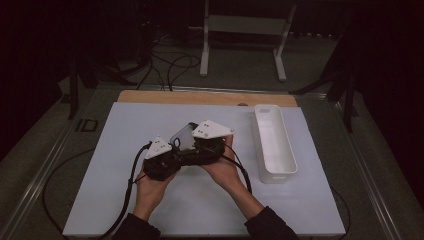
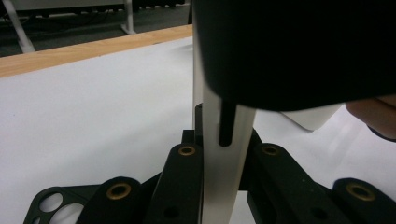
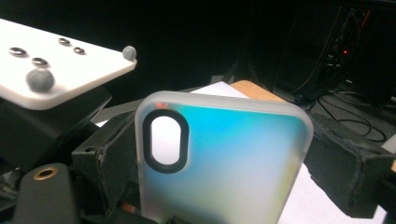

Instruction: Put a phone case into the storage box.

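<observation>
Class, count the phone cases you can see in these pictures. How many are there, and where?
1. The phone case sits at mid-table, clamped edge-on in the left gripper and standing between the right gripper's jaws. The white bin's inside looks empty.

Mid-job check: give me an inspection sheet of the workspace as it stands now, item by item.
Surface: white board on a table, wooden strip along the far edge.
Job's things: translucent phone case with an oval camera cutout, held above the board between both tools.
Clutter: white oblong tray on the board at right; it looks empty.
Grippers: left tool shut on the case's thin edge; right tool around the case, its jaws wide; whether they press on it cannot be told.
Cables: one trails from each tool toward the person; more lie on the floor beyond the table.
Surroundings: dark room, white stand frame behind the table.
</observation>
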The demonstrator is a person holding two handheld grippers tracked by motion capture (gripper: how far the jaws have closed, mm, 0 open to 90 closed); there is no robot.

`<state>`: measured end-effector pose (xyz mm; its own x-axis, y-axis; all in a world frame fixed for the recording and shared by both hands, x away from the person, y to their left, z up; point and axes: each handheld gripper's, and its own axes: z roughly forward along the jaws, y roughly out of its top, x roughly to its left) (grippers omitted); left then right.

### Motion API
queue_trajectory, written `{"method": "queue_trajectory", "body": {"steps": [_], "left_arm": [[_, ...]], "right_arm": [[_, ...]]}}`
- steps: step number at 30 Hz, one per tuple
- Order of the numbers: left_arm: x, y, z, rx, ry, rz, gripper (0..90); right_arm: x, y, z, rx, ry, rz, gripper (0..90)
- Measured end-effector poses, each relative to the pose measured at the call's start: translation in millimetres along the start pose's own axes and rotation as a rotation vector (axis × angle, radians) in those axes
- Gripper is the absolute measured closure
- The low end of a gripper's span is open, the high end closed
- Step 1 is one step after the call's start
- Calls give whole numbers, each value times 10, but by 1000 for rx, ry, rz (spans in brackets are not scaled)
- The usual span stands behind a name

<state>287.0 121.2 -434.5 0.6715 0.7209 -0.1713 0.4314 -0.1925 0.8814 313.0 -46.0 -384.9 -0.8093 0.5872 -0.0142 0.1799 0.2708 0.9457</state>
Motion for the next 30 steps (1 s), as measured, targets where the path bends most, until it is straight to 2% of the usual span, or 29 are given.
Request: {"method": "queue_trajectory", "body": {"steps": [16, 21, 25, 30], "left_arm": [[-3, -4, 17, 3, 0, -2, 861], [14, -18, 5, -2, 3, -5, 812], [29, -35, -12, -3, -2, -7, 724], [35, -49, -37, -10, 35, -2, 489]], "right_arm": [[-3, -12, 0, 7, -6, 1, 162], [-3, -17, -1, 6, -4, 8, 162], [-10, -17, -5, 4, -3, 13, 163], [-16, -12, -13, 3, -6, 10, 163]]}}
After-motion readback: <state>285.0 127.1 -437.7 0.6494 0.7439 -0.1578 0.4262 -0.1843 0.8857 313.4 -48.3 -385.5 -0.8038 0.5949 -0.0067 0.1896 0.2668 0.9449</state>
